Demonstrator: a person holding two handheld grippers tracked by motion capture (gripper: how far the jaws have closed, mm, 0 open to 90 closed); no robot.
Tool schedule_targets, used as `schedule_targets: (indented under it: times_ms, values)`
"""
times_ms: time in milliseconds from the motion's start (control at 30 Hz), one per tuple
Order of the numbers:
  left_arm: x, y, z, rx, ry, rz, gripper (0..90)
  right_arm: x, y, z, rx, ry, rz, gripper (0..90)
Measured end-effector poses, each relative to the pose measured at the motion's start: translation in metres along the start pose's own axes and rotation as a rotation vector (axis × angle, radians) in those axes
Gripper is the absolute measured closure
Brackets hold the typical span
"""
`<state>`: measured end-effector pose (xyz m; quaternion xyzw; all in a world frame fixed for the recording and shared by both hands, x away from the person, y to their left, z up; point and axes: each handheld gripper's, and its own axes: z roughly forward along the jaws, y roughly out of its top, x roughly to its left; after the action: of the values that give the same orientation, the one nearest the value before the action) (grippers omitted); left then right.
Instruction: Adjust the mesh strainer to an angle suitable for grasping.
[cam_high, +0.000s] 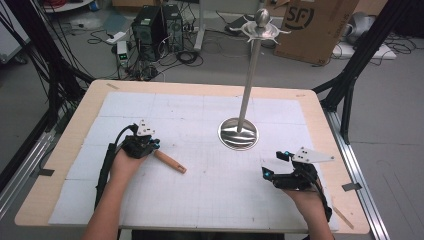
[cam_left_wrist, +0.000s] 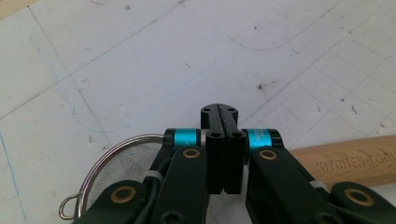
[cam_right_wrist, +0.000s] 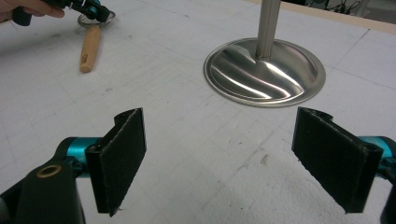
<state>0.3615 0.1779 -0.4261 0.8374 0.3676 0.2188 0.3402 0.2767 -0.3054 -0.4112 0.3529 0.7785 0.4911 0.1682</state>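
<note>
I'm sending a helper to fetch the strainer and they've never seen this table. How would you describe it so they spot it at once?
Start at the tall steel stand on the white mat, then look toward the left hand-held gripper. The strainer lies right under it, the jaws shut above where handle meets bowl. It is the only thing with a pale wooden handle, stamped with lettering, joined to a round wire-mesh bowl.

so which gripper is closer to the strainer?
Left. The left gripper sits right over the strainer, jaws shut above its neck; whether they pinch it is hidden. The right gripper stands open across the table, beside the metal stand.
</note>
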Motion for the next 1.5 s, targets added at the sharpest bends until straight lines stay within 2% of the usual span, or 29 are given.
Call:
schedule_targets:
  times_ms: [67, 133, 333, 533, 633, 733, 933, 1267, 1500]
  values:
    - [-0.001, 0.0, 0.0, 0.012, 0.002, 0.01, 89.7, 0.0, 0.0, 0.001, 0.001, 0.002, 0.001, 16.9]
    - [-0.001, -0.002, 0.003, 0.023, -0.015, 0.019, 89.7, 0.001, 0.0, 0.002, 0.004, 0.003, -0.001, 16.9]
    - [-0.004, -0.006, 0.005, 0.05, 0.001, 0.038, 89.7, 0.001, 0.001, 0.002, -0.002, 0.004, -0.01, 16.9]
    - [-0.004, -0.018, -0.004, 0.012, -0.003, 0.003, 89.8, 0.0, 0.0, 0.001, -0.001, 0.002, -0.003, 16.9]
    - [-0.005, -0.02, -0.007, 0.018, -0.006, 0.002, 89.8, 0.001, 0.0, 0.003, 0.004, 0.006, -0.004, 16.9]
    - [-0.009, -0.021, -0.012, 0.033, -0.001, 0.021, 89.8, 0.002, 0.001, 0.003, 0.002, 0.008, -0.008, 16.9]
    - [-0.012, -0.032, -0.021, 0.006, -0.011, -0.003, 89.7, 0.002, 0.002, 0.003, 0.001, 0.008, -0.007, 16.9]
    - [-0.022, -0.046, -0.036, 0.005, -0.031, -0.024, 89.8, 0.003, 0.003, 0.006, 0.003, 0.012, -0.013, 16.9]
    - [-0.029, -0.048, -0.044, 0.044, -0.03, -0.003, 89.7, 0.005, 0.004, 0.007, 0.006, 0.019, -0.017, 16.9]
